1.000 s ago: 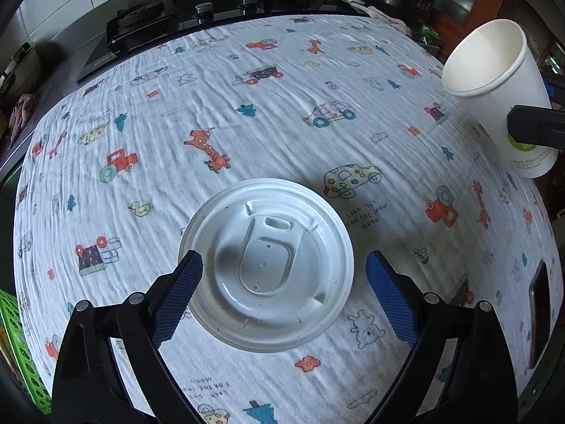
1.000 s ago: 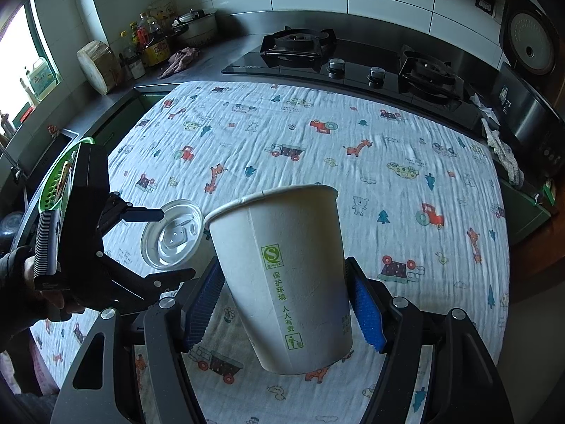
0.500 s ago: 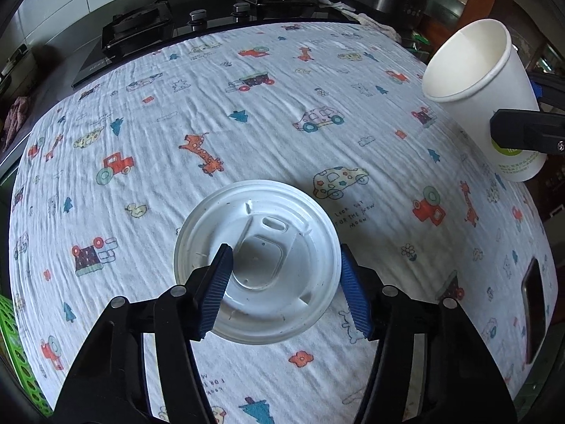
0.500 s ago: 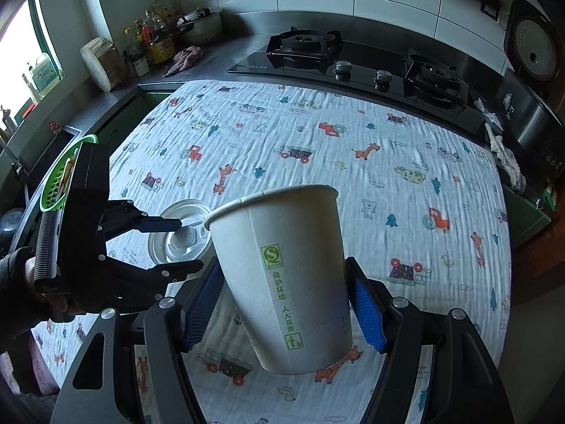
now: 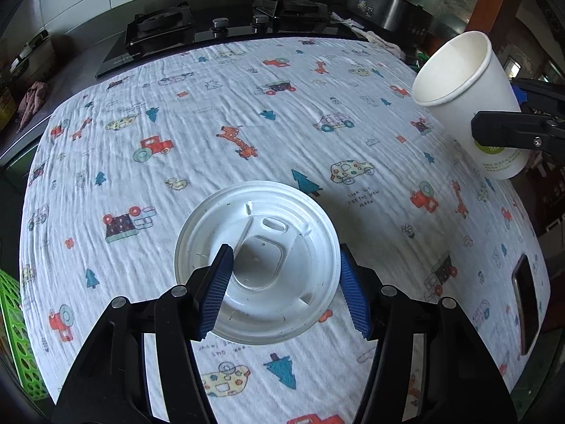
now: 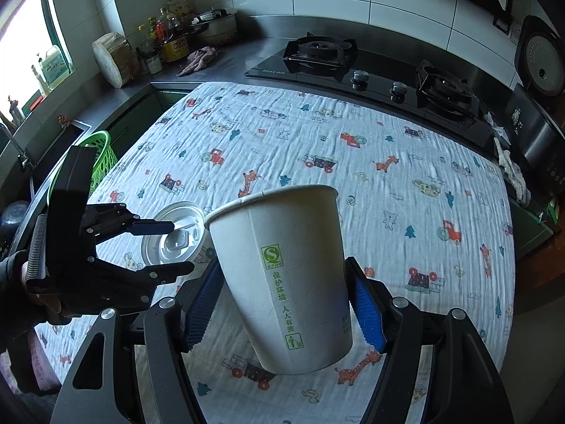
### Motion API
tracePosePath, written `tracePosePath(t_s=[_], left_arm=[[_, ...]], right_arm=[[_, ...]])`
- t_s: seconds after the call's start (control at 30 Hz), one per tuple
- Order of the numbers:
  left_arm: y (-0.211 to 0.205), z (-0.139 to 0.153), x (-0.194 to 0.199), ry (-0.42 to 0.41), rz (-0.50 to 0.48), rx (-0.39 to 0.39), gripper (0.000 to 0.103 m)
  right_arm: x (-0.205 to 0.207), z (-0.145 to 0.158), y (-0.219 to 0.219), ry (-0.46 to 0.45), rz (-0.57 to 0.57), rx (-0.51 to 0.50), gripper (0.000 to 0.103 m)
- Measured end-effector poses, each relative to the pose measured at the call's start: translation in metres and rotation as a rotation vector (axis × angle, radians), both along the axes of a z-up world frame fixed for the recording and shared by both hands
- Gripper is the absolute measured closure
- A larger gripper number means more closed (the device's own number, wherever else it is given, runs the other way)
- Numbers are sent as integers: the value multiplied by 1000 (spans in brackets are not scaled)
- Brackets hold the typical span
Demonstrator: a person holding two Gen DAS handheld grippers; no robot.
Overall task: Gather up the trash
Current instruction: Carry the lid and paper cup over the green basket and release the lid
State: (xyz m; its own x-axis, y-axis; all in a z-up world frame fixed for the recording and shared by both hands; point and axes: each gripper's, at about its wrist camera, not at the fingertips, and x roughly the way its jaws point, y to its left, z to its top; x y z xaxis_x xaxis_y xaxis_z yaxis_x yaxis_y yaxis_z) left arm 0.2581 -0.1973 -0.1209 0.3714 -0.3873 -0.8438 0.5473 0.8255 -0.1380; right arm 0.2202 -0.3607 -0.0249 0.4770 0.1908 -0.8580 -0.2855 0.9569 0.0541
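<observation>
Above the near edge of the cartoon-print cloth (image 5: 282,113): left gripper (image 5: 284,284) clamped on round white plastic lid (image 5: 261,258); right gripper (image 6: 286,305) clamped on white paper cup (image 6: 286,275), tilted, aloft.

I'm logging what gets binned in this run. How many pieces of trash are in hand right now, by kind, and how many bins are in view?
Paper cup: 1, clamped in the right gripper
Plastic lid: 1, between the fingers of the left gripper
Green basket: 1, at the table's edge
Total: 2 pieces of trash, 1 basket
</observation>
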Motion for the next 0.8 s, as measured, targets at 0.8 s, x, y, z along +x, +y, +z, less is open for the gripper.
tracePosePath(t_s=[0.8], left_arm=[[308, 65, -22, -178, 465, 64, 44]], right_arm=[[27, 20, 214, -46, 215, 43, 37]])
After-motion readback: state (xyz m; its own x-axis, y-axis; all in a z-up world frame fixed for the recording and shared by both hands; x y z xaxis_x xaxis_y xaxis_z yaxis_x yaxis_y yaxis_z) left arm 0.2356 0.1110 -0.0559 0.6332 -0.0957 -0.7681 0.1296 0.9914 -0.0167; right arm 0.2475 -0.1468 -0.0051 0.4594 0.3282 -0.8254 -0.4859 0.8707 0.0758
